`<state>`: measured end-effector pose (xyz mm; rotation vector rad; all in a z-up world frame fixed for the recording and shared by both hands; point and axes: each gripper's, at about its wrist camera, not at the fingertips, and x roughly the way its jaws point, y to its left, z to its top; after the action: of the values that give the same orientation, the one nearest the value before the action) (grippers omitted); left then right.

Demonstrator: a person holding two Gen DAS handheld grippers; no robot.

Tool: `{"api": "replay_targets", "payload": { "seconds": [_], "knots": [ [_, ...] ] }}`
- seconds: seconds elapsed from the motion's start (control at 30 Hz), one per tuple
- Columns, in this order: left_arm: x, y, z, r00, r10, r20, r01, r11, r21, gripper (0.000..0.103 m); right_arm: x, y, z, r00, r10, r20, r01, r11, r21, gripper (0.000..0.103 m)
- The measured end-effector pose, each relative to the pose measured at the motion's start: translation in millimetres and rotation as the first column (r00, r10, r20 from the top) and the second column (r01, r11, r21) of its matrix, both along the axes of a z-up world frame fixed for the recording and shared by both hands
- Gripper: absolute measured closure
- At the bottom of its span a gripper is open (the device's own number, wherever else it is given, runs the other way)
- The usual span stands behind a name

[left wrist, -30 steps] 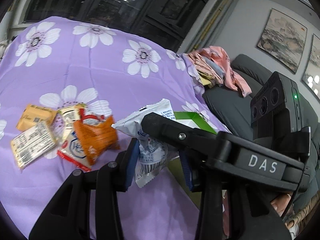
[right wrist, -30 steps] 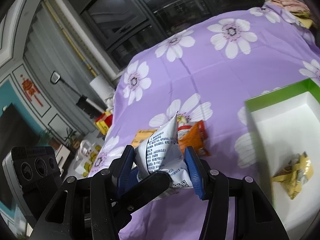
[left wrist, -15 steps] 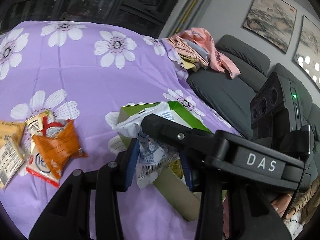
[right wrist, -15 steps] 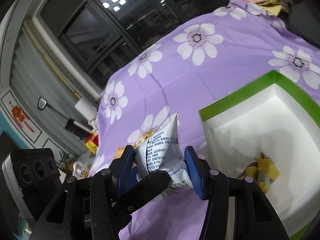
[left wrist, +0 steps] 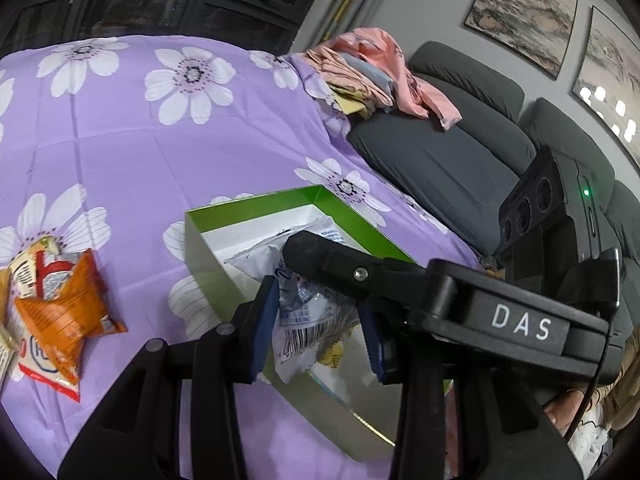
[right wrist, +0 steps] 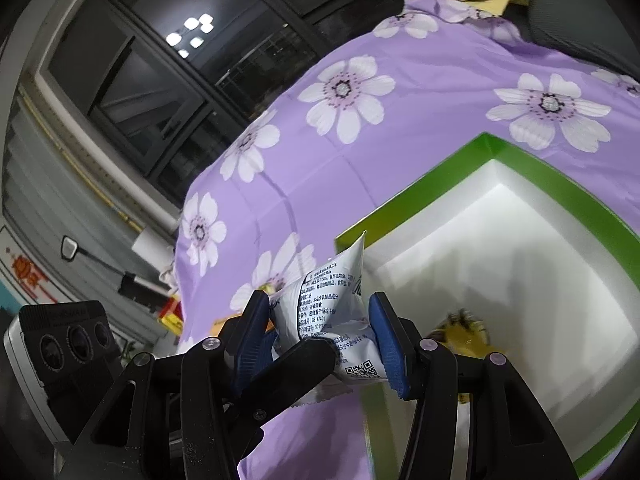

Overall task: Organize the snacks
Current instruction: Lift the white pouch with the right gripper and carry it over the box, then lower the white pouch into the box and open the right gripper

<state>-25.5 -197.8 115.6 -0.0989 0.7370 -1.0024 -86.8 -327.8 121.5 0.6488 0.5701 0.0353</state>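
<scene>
Both grippers grip the same white snack packet point(left wrist: 308, 300), which also shows in the right wrist view point(right wrist: 332, 320). My left gripper point(left wrist: 316, 320) is shut on it, and the right gripper's finger crosses in front. My right gripper point(right wrist: 324, 336) is shut on it too. The packet hangs over the near corner of the open green-rimmed white box point(left wrist: 256, 208), whose rim also shows in the right wrist view point(right wrist: 560, 184). A yellow snack point(right wrist: 468, 328) lies inside the box. An orange packet point(left wrist: 60, 312) and a red-and-white packet point(left wrist: 36, 272) lie on the purple cloth to the left.
The purple flowered cloth point(left wrist: 160, 140) covers the surface. A grey sofa point(left wrist: 460, 152) with a pile of folded pink clothes point(left wrist: 372, 72) stands on the right. Dark windows point(right wrist: 180, 80) are behind.
Both grippers have carried the white packet to the right, from above the loose snacks to over the green box. The box now fills more of both views.
</scene>
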Motion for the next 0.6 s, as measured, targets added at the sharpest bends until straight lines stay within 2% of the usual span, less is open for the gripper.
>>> {"api": "replay_targets", "payload": {
  "seconds": [0.3,0.47,0.6],
  "knots": [
    [-0.1,-27.8,-0.7,0.999,-0.053,0.006,0.053,0.998,0.017,0.064,-11.0,-30.1,-8.8,0.997,-0.082,-0.007,0.082,0.993,0.082,0.048],
    [1.5,-39.7,-3.7,0.996,-0.085,-0.004,0.085,0.996,0.022,0.064,-17.4,-38.5,-8.8,0.991,-0.132,-0.007,0.133,0.988,0.078,0.050],
    [4.2,-53.0,-6.9,0.995,-0.101,-0.016,0.101,0.994,0.045,0.064,-19.6,-50.0,-15.5,0.984,-0.175,-0.024,0.177,0.976,0.124,0.051]
  ]
}}
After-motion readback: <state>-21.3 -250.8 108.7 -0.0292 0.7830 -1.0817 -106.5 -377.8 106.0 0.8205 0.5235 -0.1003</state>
